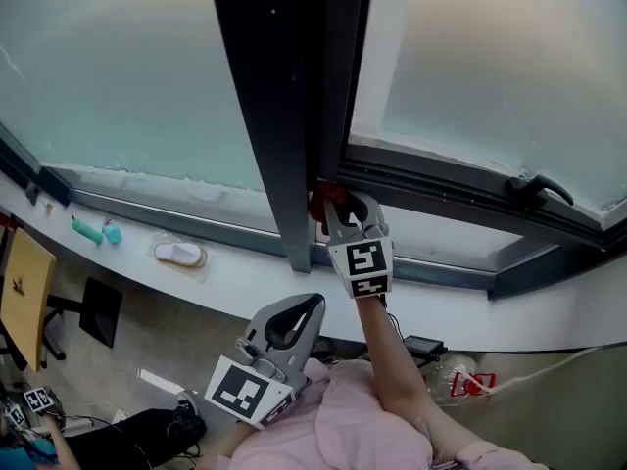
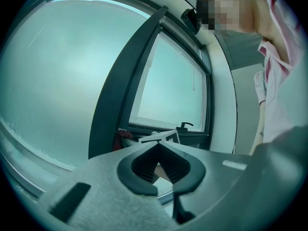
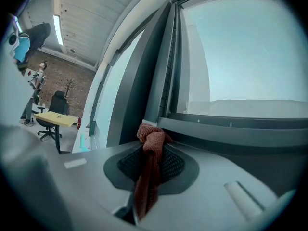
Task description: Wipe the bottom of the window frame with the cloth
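A bunched red cloth (image 3: 150,143) sits clamped between the jaws of my right gripper (image 3: 151,134). In the head view the right gripper (image 1: 338,207) presses the red cloth (image 1: 323,199) against the left end of the dark bottom window frame (image 1: 441,196), beside the vertical mullion (image 1: 284,116). My left gripper (image 1: 294,311) hangs low near the person's chest, away from the window, shut with nothing between its jaws (image 2: 159,148). The left gripper view shows the cloth (image 2: 122,137) and the right gripper's marker cube at the frame corner.
A white sill (image 1: 196,282) runs below the glass, with a slipper-like white item (image 1: 178,254) and small teal objects (image 1: 96,230) on it. A black window handle (image 1: 537,186) sits at the right of the frame. A yellow table (image 1: 24,292) and chair stand on the floor at the left.
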Tool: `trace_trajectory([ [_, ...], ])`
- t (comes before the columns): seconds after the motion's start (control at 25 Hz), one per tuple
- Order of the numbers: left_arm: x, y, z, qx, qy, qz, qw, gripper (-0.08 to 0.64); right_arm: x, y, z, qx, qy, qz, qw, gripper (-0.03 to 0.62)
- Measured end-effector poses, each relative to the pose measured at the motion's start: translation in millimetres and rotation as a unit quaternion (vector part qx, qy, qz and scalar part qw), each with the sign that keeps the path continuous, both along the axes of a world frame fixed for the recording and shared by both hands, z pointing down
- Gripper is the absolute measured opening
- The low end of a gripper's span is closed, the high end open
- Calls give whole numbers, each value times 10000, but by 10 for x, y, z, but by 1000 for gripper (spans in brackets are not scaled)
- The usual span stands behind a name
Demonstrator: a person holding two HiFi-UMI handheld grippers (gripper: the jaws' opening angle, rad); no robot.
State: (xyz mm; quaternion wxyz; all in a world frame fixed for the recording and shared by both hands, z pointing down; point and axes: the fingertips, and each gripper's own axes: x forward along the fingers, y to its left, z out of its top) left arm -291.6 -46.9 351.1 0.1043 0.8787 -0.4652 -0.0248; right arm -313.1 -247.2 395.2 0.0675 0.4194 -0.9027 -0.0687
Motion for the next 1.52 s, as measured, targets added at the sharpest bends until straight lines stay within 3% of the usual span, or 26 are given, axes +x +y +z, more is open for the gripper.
trace_trajectory([
  [1.52, 663, -109, 30, -7, -29, 960, 9954, 0, 1109, -6, -60, 211, -131, 894, 9957, 58],
])
